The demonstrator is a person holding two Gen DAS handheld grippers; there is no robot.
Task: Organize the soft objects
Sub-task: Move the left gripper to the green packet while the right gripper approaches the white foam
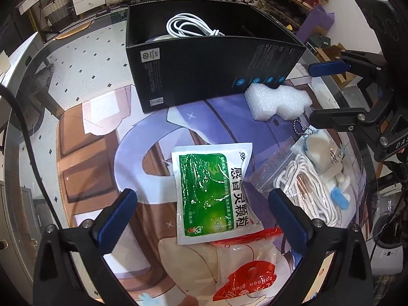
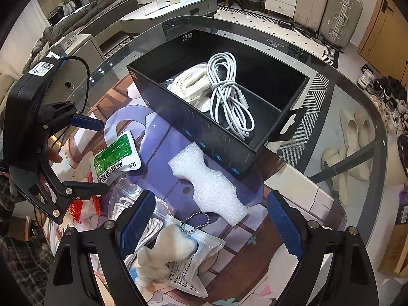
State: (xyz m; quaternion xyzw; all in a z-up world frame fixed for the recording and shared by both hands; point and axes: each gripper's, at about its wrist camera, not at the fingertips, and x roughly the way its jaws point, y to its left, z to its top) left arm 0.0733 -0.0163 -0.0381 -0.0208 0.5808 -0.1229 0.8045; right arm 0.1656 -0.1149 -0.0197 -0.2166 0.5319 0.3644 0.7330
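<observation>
A black open box (image 1: 216, 71) (image 2: 204, 132) stands on the printed mat and holds a coiled white cable (image 2: 227, 94) (image 1: 188, 25) and a white bundle (image 2: 191, 86). My left gripper (image 1: 204, 211) (image 2: 99, 155) hangs open above a green sachet (image 1: 211, 193) (image 2: 114, 155), its pads on either side and clear of it. My right gripper (image 2: 211, 219) (image 1: 321, 94) is open too, over a white foam piece (image 2: 209, 181) (image 1: 278, 102) that lies by the box's near wall. A pale plush keychain toy (image 2: 168, 250) (image 1: 318, 150) rests on a plastic packet by the right gripper's left finger.
A zip bag of white cord (image 1: 306, 186) (image 2: 127, 199) and a red-and-white packet (image 1: 244, 275) (image 2: 84, 209) lie beside the sachet. The mat covers a round glass table (image 2: 357, 107) whose edge curves behind the box. Suitcases, shoes and drawers stand on the floor beyond.
</observation>
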